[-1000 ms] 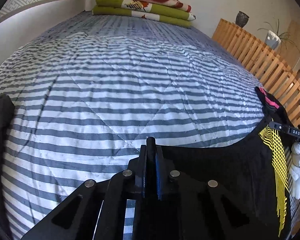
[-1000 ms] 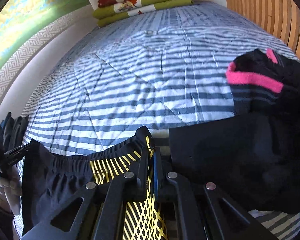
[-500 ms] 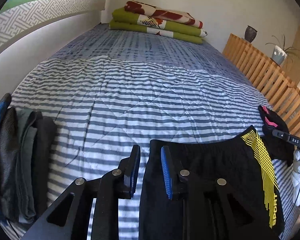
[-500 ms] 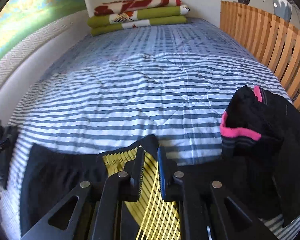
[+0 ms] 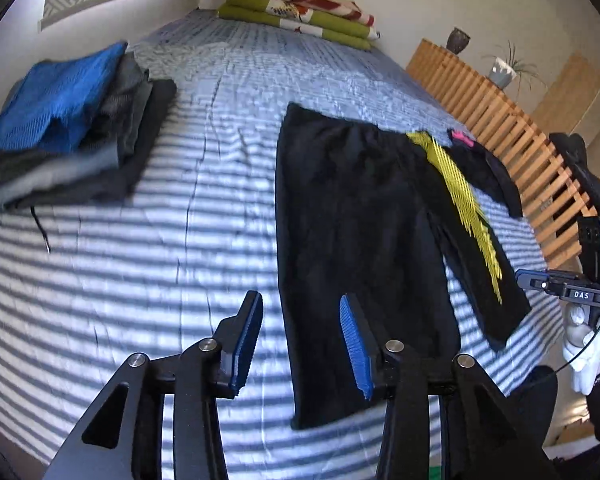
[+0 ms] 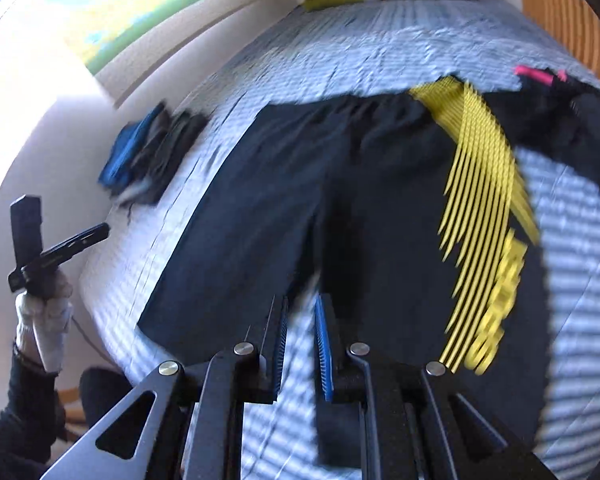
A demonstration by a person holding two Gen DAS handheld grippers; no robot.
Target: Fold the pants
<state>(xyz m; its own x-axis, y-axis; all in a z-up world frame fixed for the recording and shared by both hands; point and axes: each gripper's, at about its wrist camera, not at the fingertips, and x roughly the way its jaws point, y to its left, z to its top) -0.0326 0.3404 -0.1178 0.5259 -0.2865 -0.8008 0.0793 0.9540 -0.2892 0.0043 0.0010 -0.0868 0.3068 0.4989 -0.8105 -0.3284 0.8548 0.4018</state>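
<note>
I find the black pants [image 5: 360,216] spread flat on the striped bed cover [image 5: 140,280], legs toward me, a yellow striped panel [image 5: 464,204] down one side. A folded clothes stack [image 5: 72,136] sits well apart near the wall. My left gripper [image 5: 300,340] hangs above the near leg hem, jaws just opening, nothing between them. My right gripper [image 6: 302,348] stands narrowly apart, empty, pointing steeply down.
</note>
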